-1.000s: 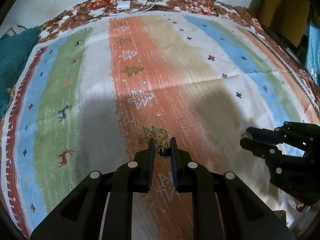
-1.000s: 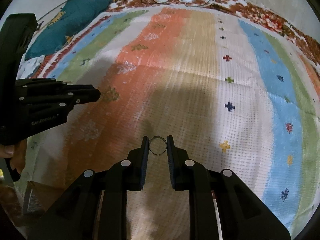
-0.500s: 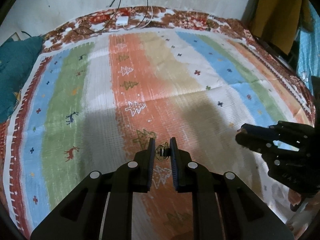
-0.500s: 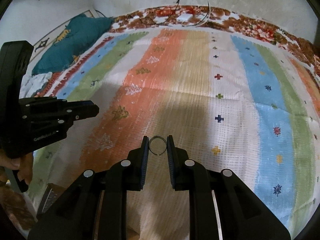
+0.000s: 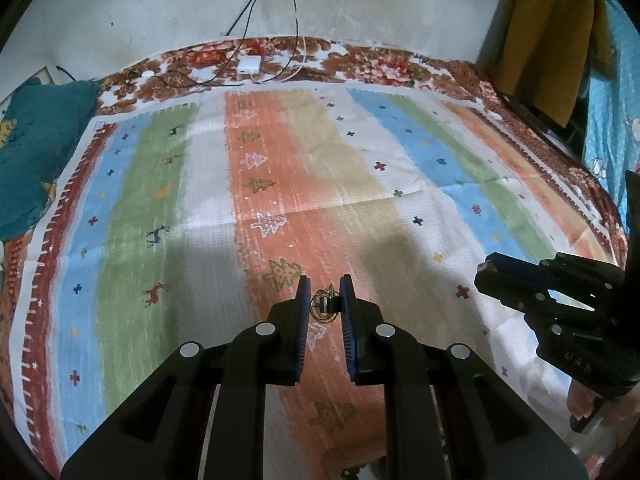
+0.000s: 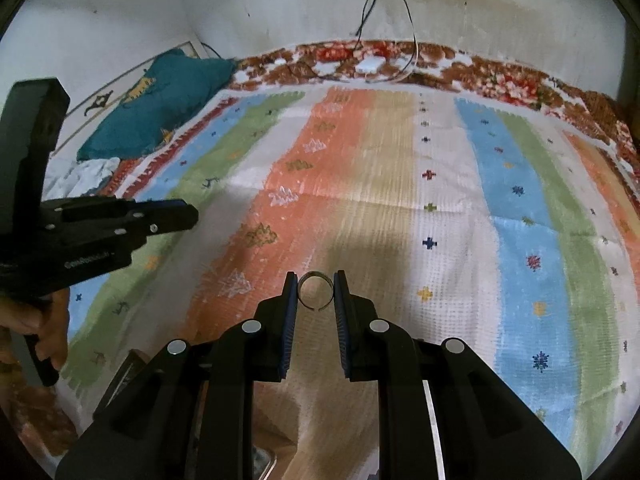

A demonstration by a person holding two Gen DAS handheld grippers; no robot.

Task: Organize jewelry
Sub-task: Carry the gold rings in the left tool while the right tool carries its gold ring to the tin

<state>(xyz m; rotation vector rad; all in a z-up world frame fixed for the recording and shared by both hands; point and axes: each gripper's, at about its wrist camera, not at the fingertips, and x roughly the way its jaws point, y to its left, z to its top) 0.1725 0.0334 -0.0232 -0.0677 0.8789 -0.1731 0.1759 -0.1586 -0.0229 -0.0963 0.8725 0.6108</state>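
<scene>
A bed is covered by a striped cloth (image 5: 320, 168) in orange, beige, white, blue and green, printed with trees, deer and crosses, over a brown-red floral sheet (image 5: 372, 64) that is seen along the far edge. A stained whitish wall (image 5: 160, 8) is seen behind, with dark and white cables (image 5: 294, 20) hung down to a white adapter (image 5: 249, 64) on the sheet; a teal pillow (image 6: 160, 104) is placed at the far left corner. A mustard-yellow cloth (image 5: 552, 32) is hung at the far right beside a light-blue patterned fabric (image 5: 612, 92), and the near part of the cloth is darkened by shadows.
</scene>
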